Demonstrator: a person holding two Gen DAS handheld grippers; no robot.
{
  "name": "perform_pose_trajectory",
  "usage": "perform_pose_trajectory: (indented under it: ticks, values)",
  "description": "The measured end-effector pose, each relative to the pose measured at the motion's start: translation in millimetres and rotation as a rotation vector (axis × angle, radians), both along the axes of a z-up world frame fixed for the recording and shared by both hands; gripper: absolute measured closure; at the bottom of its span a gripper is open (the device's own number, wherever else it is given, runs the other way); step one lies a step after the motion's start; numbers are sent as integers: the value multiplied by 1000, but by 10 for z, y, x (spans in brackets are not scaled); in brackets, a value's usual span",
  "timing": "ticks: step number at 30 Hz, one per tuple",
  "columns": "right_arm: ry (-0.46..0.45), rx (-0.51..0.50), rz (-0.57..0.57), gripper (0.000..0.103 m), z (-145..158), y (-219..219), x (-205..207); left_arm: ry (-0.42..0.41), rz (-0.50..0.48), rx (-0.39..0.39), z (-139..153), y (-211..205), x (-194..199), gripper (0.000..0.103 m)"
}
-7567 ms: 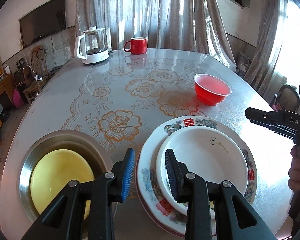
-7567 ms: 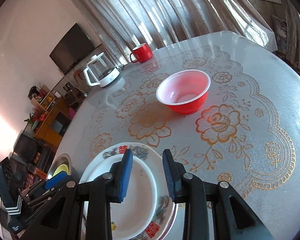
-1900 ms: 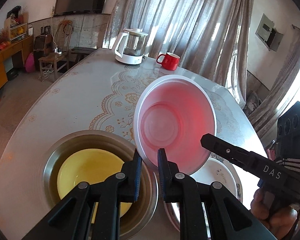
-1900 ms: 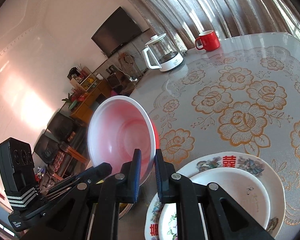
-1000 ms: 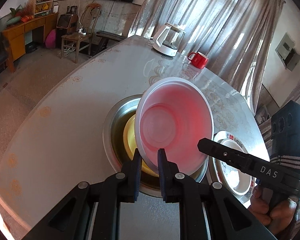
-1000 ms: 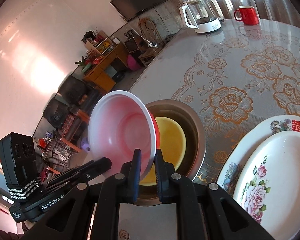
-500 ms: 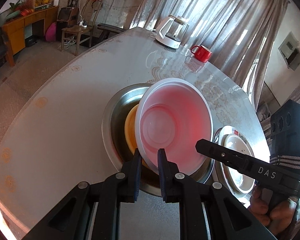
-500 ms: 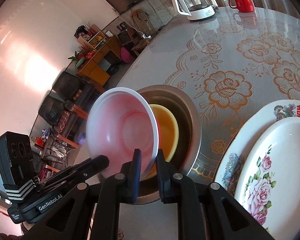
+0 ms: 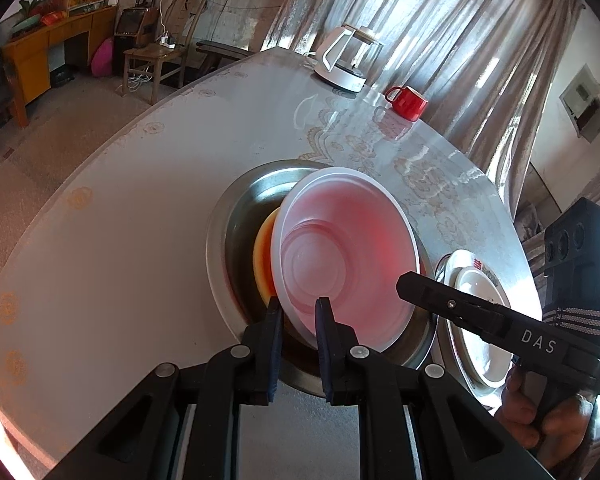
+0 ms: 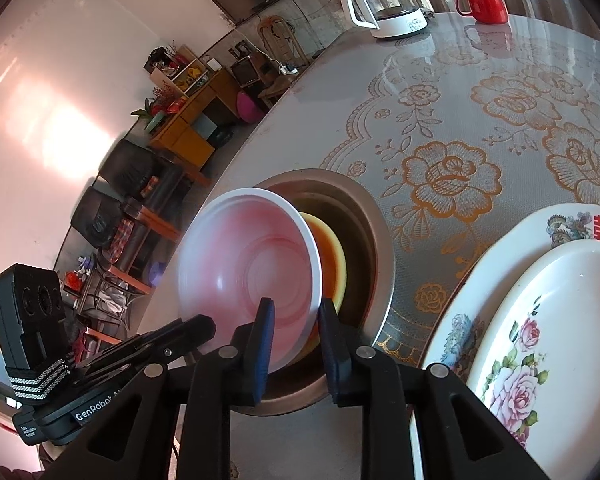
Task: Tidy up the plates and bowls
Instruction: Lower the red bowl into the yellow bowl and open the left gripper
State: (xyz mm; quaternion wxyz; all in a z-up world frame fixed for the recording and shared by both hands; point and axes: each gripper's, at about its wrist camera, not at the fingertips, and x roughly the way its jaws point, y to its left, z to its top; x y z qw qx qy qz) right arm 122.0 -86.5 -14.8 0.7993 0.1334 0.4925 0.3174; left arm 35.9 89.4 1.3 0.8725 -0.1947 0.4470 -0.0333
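Since a second ago, red bowl (image 9: 346,258) is sinking lower over the steel basin (image 9: 236,216), nearly nesting on the yellow bowl (image 10: 332,268) directly beneath. Left gripper (image 9: 298,316) and right gripper (image 10: 296,316) are both pinching its near rim (opposite sides), tilting it toward the cameras.

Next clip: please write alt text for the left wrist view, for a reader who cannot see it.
The left gripper and the right gripper each pinch the rim of a red plastic bowl with a white inside, tilted over a yellow bowl inside a steel basin on a round table. Stacked white plates sit right; a glass kettle and red mug stand far off.
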Motion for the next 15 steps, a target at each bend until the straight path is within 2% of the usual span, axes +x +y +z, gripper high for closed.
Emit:
perform_pose_trajectory:
  ticks: [15]
  values:
    - [-52, -41, -14, 83, 57, -13, -31, -7, 10, 32, -4, 0, 6, 87]
